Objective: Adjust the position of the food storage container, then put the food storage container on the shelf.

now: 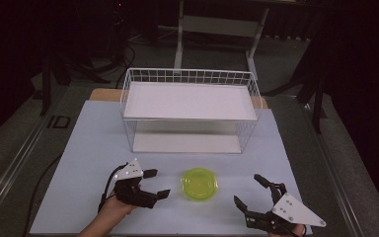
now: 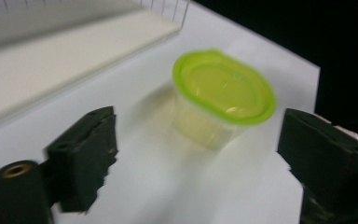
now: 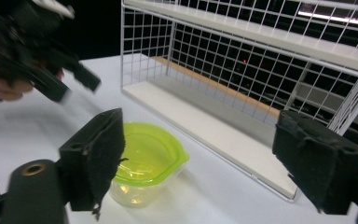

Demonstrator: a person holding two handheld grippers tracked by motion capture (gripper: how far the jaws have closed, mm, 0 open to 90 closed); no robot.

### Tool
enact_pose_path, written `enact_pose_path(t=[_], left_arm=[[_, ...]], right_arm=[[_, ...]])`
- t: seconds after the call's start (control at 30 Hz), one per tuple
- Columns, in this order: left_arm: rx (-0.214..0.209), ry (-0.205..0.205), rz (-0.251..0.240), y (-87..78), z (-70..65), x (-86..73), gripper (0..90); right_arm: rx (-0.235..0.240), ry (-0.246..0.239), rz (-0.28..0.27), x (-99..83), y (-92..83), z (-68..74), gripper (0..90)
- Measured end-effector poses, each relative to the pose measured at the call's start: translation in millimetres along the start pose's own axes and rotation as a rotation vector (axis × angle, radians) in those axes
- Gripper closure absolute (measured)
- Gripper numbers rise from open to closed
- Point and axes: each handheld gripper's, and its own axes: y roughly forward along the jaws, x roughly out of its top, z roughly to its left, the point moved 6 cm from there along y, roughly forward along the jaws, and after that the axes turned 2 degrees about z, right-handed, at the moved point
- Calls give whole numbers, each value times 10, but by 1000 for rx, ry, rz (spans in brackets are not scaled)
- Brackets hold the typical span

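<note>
Both grippers gape wide and hold nothing, flanking a lidded container.

Left gripper [image 1: 156, 183] aims its spread jaws at the green-lidded plastic container [image 1: 199, 184], which sits just ahead of it on the white table [image 1: 94, 148], between it and the right gripper [image 1: 249, 190]. Closing off-centre on the rounded, light tub could tip it or push it toward the wire shelf rack [image 1: 190, 111] beyond.

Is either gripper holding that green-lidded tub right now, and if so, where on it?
Nothing is held. The green-lidded tub stands free on the table, between the open left gripper and the open right gripper, fingers apart from it.
</note>
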Motion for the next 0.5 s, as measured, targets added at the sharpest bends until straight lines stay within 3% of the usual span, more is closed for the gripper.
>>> enact_pose_path(t=[0.1,0.17,0.23,0.4,0.5], left_arm=[[6,10,-57,-75,-82,79,21],[-1,12,-97,-117,-147,138,21],[10,33,-103,-135,-218,190,21],[-11,49,-156,-137,-359,320,21],[-21,69,-138,-106,-395,365,22]], right_arm=[[10,0,18,-5,23,28,148],[12,-4,18,16,31,42,146],[20,-2,18,50,34,57,146],[43,-5,48,130,87,111,147],[66,-6,64,163,138,128,147]])
